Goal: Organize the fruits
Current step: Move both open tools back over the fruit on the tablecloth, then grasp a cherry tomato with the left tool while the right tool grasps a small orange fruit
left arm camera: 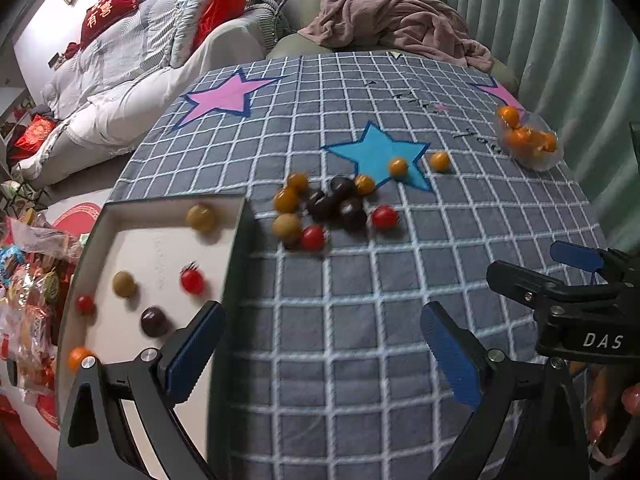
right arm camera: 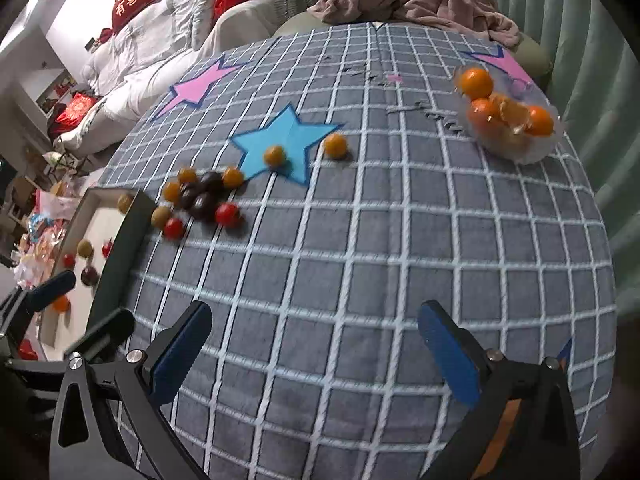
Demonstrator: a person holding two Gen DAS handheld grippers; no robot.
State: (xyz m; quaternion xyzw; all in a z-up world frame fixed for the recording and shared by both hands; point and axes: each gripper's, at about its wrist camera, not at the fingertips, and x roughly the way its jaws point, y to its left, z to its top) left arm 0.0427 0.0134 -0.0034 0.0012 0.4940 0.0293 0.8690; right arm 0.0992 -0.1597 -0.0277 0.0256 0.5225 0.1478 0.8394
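Both grippers hang low over the checked tablecloth (right arm camera: 360, 280), side by side and pointing forward, the left gripper (left arm camera: 320, 356) with its left finger over the corner of the white tray (left arm camera: 160, 248) and the right gripper (right arm camera: 316, 356) just beside it; each has its jaws spread wide with nothing between them. Ahead of the left one, a few small fruits lie loose in the tray. Farther on, beyond both grippers, a heap of fruits (left arm camera: 332, 204) sits just past the tray's far corner, and farthest right a clear bowl (right arm camera: 516, 148) holds oranges (right arm camera: 476, 82).
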